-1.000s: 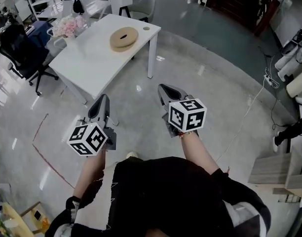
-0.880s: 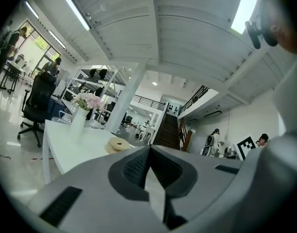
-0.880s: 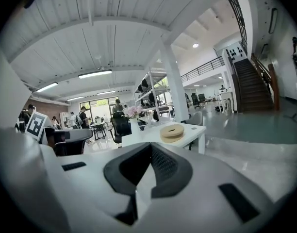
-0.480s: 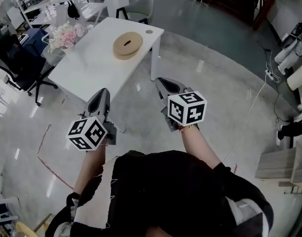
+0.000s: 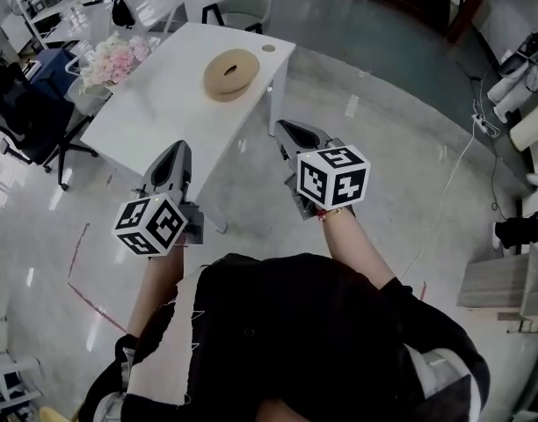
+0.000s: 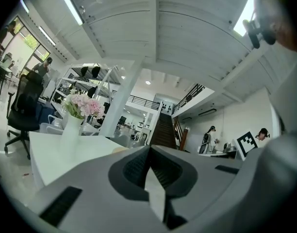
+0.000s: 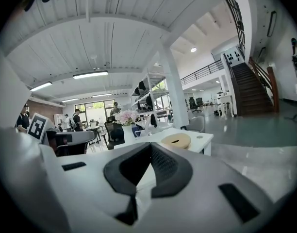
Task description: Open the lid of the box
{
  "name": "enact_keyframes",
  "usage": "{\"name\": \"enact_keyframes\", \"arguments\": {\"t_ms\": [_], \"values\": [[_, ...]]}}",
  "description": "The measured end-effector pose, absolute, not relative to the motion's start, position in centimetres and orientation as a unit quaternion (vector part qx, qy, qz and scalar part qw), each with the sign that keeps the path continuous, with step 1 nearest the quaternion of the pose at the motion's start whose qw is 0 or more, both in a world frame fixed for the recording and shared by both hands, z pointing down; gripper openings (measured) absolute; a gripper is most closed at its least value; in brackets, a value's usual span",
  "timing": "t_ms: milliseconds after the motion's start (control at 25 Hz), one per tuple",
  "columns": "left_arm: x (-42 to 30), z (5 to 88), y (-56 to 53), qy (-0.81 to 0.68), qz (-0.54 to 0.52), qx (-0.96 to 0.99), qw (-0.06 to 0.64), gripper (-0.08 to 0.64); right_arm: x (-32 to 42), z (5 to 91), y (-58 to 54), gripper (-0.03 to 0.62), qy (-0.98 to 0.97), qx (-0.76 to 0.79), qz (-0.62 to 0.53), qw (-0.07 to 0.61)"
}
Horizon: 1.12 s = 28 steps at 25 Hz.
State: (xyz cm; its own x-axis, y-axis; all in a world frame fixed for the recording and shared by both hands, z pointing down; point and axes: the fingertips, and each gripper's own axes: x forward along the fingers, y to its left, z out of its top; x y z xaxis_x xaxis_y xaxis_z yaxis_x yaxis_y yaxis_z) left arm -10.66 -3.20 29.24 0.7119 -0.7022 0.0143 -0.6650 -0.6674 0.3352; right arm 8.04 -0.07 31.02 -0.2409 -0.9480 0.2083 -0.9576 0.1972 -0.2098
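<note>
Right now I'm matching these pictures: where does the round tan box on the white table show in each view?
Head view: round tan box upper centre, on the white table.
Left gripper view: only a tan sliver, probably its edge, just left of the left hand-held gripper's tips.
Right gripper view: right of centre, above the right hand-held gripper.
Shared landmark: the pink flowers, left of the box in every view.

A white table [image 5: 163, 104] carries a round tan box [image 5: 231, 71] and pink flowers [image 5: 106, 60].
</note>
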Motion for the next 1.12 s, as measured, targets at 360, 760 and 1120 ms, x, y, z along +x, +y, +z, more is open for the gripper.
{"name": "enact_keyframes", "arguments": {"t_ms": [360, 760, 1120], "values": [[-11.3, 32.1, -3.7, -0.379, -0.042, 0.905, 0.189, 0.009, 6.8, 34.1, -0.5, 0.003, -0.773, 0.606, 0.184, 0.032], [-10.9, 35.0, -5.0, -0.395, -0.020, 0.897, 0.195, 0.009, 6.6, 37.6, -2.5, 0.003, -0.776, 0.586, 0.232, 0.034], [-9.9, 34.8, -9.0, -0.401, -0.029, 0.895, 0.195, 0.009, 7.0, 38.0, -7.0, 0.003, -0.784, 0.573, 0.235, 0.041]]}}
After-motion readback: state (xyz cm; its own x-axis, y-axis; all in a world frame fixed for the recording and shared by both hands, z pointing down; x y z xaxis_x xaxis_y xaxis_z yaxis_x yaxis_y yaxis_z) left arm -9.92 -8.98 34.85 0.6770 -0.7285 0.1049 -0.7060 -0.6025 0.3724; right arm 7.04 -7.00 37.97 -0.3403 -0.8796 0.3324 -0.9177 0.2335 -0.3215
